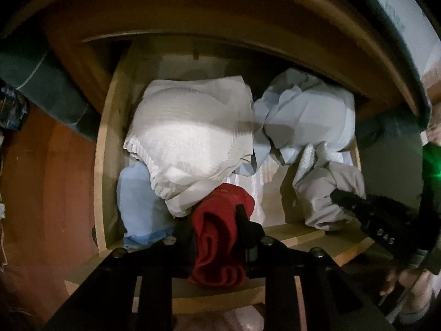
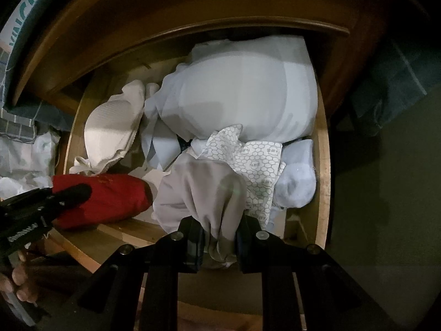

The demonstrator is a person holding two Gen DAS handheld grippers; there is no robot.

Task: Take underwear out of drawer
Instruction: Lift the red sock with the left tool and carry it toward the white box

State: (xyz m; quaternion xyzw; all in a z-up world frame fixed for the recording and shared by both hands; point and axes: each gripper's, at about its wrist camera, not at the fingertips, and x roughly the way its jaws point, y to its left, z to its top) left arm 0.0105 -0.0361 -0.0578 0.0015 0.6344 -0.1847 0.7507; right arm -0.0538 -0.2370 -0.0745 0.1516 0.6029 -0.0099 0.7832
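Left gripper pinching red garment, right gripper pinching grey underwear (risk: patterned cloth dragged out, lying against it).

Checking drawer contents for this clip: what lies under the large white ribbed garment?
A light blue folded cloth pokes out beneath the white ribbed garment, near the open wooden drawer's left wall. Whatever else lies under it is covered.

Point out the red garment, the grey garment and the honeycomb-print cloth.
red garment (image 1: pixel 217 237): left wrist view, folded middle between the tongs.
grey garment (image 2: pixel 209 193): right wrist view, bunched middle above the tongs.
honeycomb-print cloth (image 2: pixel 256 162): right wrist view, flat printed face.
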